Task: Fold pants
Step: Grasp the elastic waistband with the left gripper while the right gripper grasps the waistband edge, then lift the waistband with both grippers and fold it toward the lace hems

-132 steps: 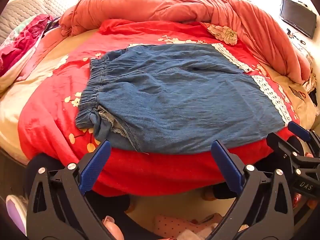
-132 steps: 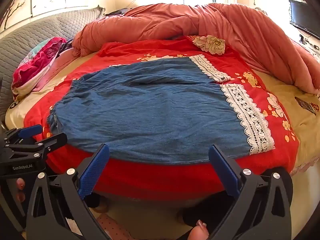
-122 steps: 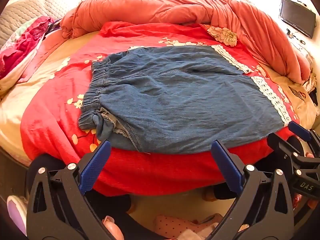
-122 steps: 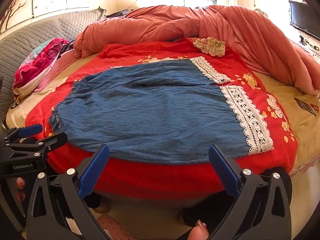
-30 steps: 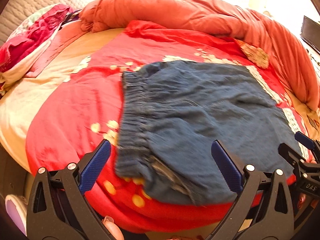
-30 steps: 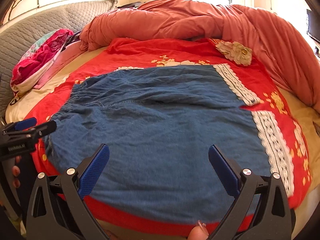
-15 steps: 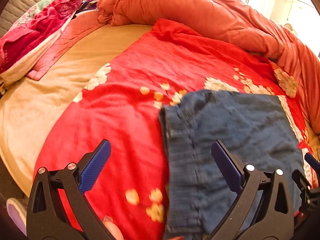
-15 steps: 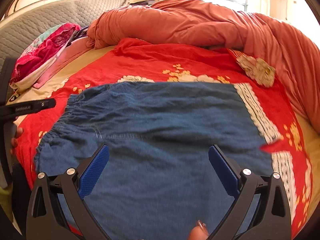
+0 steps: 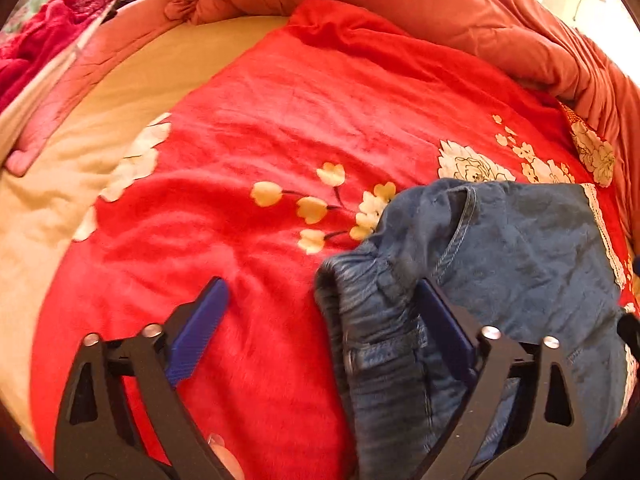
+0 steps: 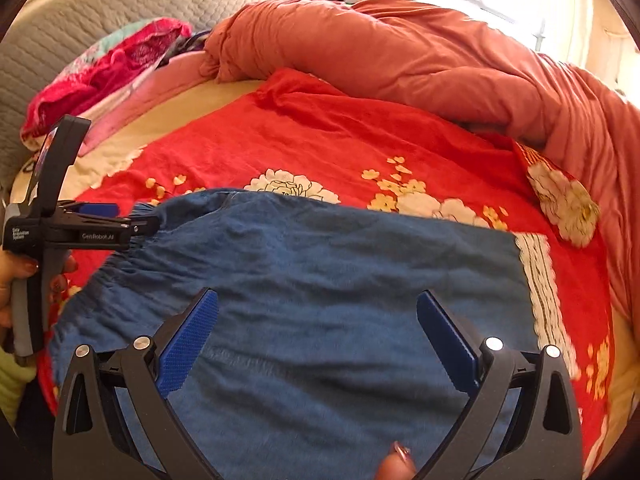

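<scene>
- Red floral blanket [image 9: 280,128] covers the bed; the denim pants [image 10: 340,300] lie flat on it, lace hems at right.
- Right gripper [image 10: 316,344] hovers wide open over the denim, holding nothing.
- Left gripper [image 9: 320,332], jaws just narrowing yet apart, straddles the elastic waistband [image 9: 360,320] corner.

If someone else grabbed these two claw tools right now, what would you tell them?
Left gripper: open, jaws just closing a little, straddling the elastic waistband at its far corner, not gripping yet.
Right gripper: open, over the middle of the denim pants, holding nothing.
Pants lie flat on the red blanket, lace hem to the right.
Done: nothing folded.
Left: grip and make every fold.
</scene>
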`<state>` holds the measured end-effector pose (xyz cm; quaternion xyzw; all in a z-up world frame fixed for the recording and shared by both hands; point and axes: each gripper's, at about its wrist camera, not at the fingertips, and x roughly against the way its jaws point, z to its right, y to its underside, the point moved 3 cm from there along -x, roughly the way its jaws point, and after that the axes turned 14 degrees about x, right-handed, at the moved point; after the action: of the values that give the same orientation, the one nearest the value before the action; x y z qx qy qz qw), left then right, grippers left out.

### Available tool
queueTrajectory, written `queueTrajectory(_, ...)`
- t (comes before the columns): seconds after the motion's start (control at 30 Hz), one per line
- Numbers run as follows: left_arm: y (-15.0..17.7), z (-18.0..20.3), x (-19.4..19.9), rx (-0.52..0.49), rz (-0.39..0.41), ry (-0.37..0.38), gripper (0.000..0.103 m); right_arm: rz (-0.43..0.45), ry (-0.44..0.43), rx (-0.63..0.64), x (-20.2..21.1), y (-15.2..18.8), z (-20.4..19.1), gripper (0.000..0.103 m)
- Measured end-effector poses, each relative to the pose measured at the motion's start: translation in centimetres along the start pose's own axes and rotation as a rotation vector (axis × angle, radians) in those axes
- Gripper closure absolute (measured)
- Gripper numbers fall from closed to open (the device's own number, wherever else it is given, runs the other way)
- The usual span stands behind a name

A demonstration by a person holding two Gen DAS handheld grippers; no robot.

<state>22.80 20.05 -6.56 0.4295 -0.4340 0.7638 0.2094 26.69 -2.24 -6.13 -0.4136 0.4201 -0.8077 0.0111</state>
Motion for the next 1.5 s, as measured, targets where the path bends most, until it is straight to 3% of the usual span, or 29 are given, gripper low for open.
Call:
queueTrajectory(0.2, -0.9, 0.4, -1.2, 0.017, 0.014, 0.095, 0.053, -0.025, 0.057, 0.104, -3.8, -2.4, 0.7, 0.004)
queueTrajectory(0.27, -0.8, 0.7, -0.9, 0.004, 0.022, 0.118, 0.069, -0.035, 0.055, 0.143, -5.2, -3.0, 0.7, 0.004)
queueTrajectory(0.43, -0.4, 1.3, 0.4, -0.039, 0.071, 0.151, 0.073, -0.099, -0.026, 0.242, -9.4, -4.8, 0.4, 0.004)
queueTrajectory(0.7, 0.2, 2.1, 3.4, -0.125, 0.214, 0.113, 0.074, -0.146, -0.048, 0.333, -12.6, -6.1, 0.6, 0.004)
queueTrajectory(0.93, 0.9, 3.1, 5.7, -0.202, 0.332, 0.099, 0.074, -0.093, -0.136, 0.48, -12.4, -7.9, -1.3, 0.007)
queueTrajectory(0.97, 1.0, 3.3, 5.9, -0.211, 0.343, 0.097, 0.074, -0.09, -0.163, 0.499, -12.4, -8.0, -1.8, 0.01)
queueTrajectory(1.03, 1.1, 3.4, 5.8, -0.222, 0.346, 0.091, 0.074, -0.09, -0.204, 0.522, -12.4, -8.1, -2.5, 0.033)
queueTrajectory(1.07, 1.1, 3.3, 5.7, -0.22, 0.341, 0.089, 0.074, -0.097, -0.223, 0.529, -12.5, -8.0, -2.9, 0.037)
queueTrajectory(1.13, 1.1, 3.2, 5.6, -0.216, 0.334, 0.093, 0.074, -0.109, -0.247, 0.534, -12.8, -7.7, -3.3, 0.057)
queueTrajectory(1.3, 1.3, 3.2, 5.7, -0.225, 0.345, 0.084, 0.074, -0.059, -0.26, 0.503, -12.1, -7.0, -4.1, 0.085)
queueTrajectory(1.4, 1.4, 3.2, 5.9, -0.231, 0.354, 0.086, 0.074, -0.016, -0.243, 0.427, -10.3, -6.5, -3.4, 0.091)
queueTrajectory(1.5, 1.7, 3.4, 6.5, -0.245, 0.369, 0.098, 0.074, 0.026, -0.228, 0.365, -7.9, -5.9, -2.6, 0.091)
